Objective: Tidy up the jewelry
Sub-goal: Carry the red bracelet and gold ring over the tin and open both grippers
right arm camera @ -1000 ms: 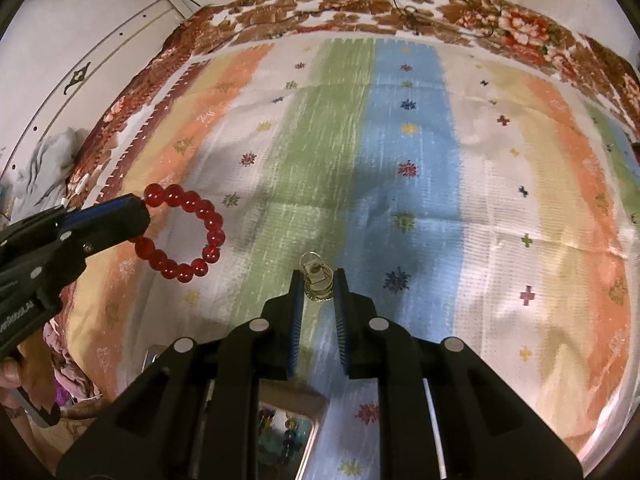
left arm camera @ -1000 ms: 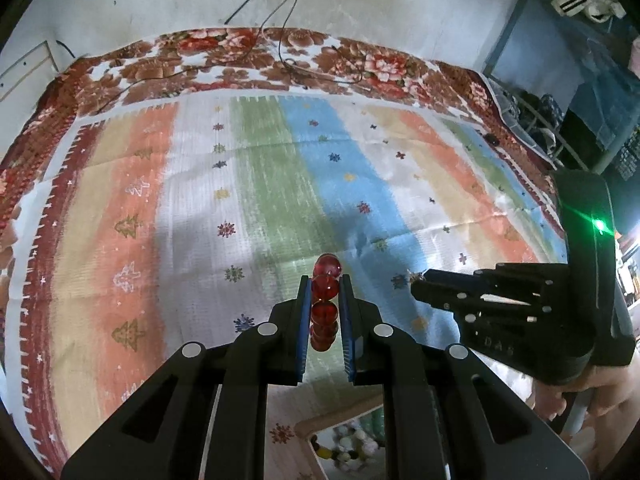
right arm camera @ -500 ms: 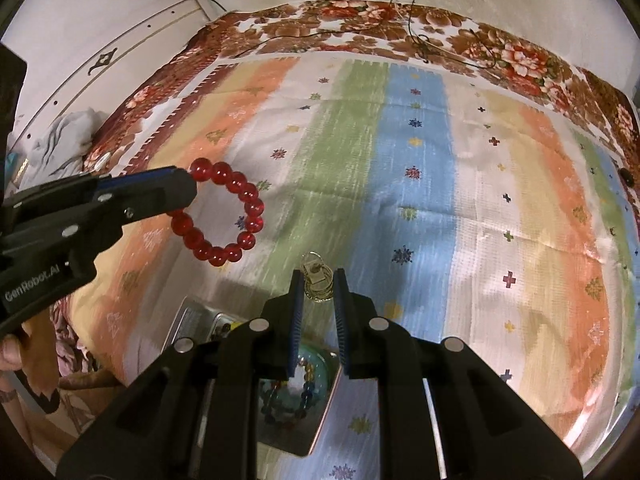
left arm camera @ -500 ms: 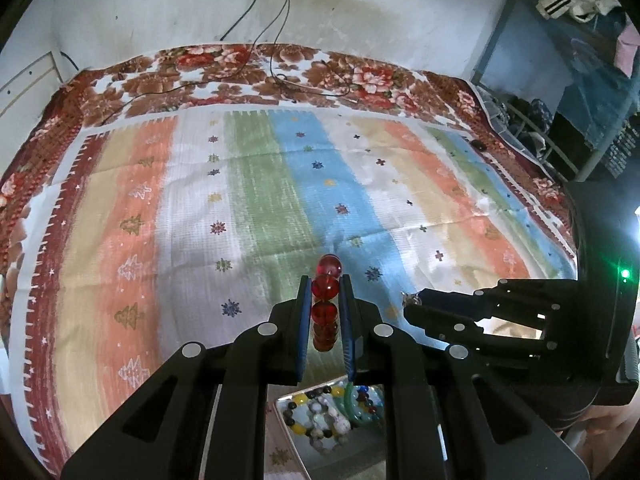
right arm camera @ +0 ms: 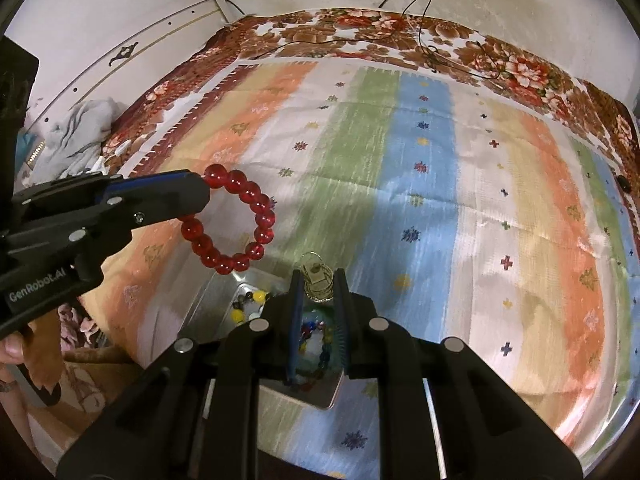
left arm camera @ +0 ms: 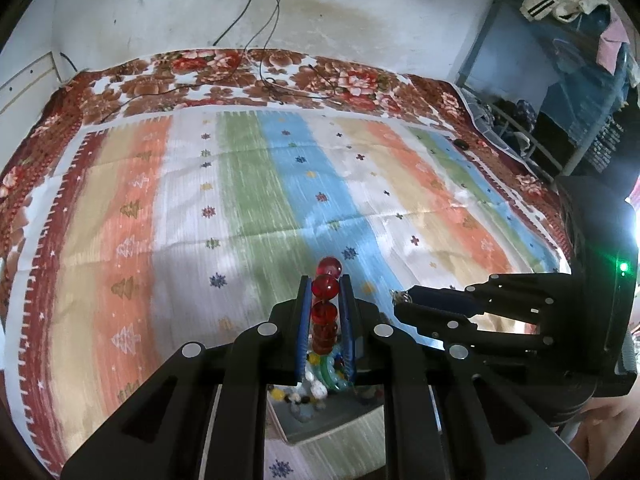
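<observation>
My left gripper point(left arm camera: 325, 286) is shut on a bracelet of round red beads point(left arm camera: 325, 312), seen edge-on between its blue pads. From the right wrist view the red bead bracelet point(right arm camera: 236, 224) hangs as a full loop from the left gripper point(right arm camera: 202, 190). My right gripper point(right arm camera: 318, 280) is shut on a small gold ring with a pale stone point(right arm camera: 316, 278); it also shows as a glint at the tip of the right gripper point(left arm camera: 402, 300). Below both grippers a metal tray point(right arm camera: 320, 400) holds several mixed coloured beads and bangles, partly hidden by the fingers.
A striped pastel cloth point(left arm camera: 260, 200) covers a bed with a floral brown blanket point(left arm camera: 200, 68) at the far edge. Black cables point(left arm camera: 264, 40) run from a wall socket onto the blanket. A blue rack with clothes point(left arm camera: 560, 40) stands right. Crumpled cloth point(right arm camera: 80, 136) lies at the left.
Both grippers have drawn back and risen a little with their jewelry still held. The metal tray of beads has come into full view beneath their fingers.
</observation>
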`<state>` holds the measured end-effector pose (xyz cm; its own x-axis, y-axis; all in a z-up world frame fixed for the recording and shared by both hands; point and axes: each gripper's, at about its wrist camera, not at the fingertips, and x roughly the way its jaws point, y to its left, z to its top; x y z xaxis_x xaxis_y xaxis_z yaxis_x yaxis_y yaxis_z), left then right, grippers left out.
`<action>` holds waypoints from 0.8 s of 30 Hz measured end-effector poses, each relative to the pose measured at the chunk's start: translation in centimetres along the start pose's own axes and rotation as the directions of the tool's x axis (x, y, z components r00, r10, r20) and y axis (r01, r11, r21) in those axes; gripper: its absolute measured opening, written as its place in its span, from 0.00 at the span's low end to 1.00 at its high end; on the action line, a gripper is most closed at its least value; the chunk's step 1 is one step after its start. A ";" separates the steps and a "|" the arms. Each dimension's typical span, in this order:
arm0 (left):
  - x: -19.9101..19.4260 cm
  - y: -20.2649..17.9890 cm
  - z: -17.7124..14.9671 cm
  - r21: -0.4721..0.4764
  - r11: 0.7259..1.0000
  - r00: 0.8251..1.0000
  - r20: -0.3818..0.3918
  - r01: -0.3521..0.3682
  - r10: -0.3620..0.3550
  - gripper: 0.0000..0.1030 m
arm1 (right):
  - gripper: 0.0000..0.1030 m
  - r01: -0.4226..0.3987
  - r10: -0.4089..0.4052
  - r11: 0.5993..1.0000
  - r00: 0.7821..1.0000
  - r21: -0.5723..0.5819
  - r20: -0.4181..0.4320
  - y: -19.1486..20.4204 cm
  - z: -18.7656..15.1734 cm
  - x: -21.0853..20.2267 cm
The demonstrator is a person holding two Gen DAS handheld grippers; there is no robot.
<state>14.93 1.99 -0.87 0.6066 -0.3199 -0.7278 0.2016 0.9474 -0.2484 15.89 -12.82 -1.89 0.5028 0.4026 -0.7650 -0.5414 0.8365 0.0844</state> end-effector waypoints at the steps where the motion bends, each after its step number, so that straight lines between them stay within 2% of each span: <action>1: -0.2 -0.1 -0.3 0.000 1.000 1.000 -0.001 0.002 -0.002 0.13 | 0.16 -0.012 0.012 1.000 1.000 0.004 0.000 0.0 -0.2 -0.1; 5: -0.7 -0.7 -1.3 0.010 1.000 1.000 -0.001 -0.001 0.001 0.13 | 0.16 -0.049 0.049 0.999 0.999 0.011 -0.004 0.4 -1.2 -0.6; 13: -1.4 -1.4 -3.4 0.010 1.000 1.000 -0.008 -0.006 0.006 0.13 | 0.16 -0.064 0.064 0.998 0.998 0.024 -0.001 0.5 -2.5 -1.3; 24: -1.0 -1.5 -4.2 0.008 1.000 0.999 -0.032 -0.019 0.019 0.13 | 0.16 -0.070 0.071 0.997 0.997 0.023 -0.014 0.5 -2.8 -0.6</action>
<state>10.77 0.91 -2.49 0.5857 -0.3021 -0.7521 0.1962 0.9532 -0.2300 13.41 -13.66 -3.11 0.4535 0.4552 -0.7662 -0.5598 0.8144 0.1525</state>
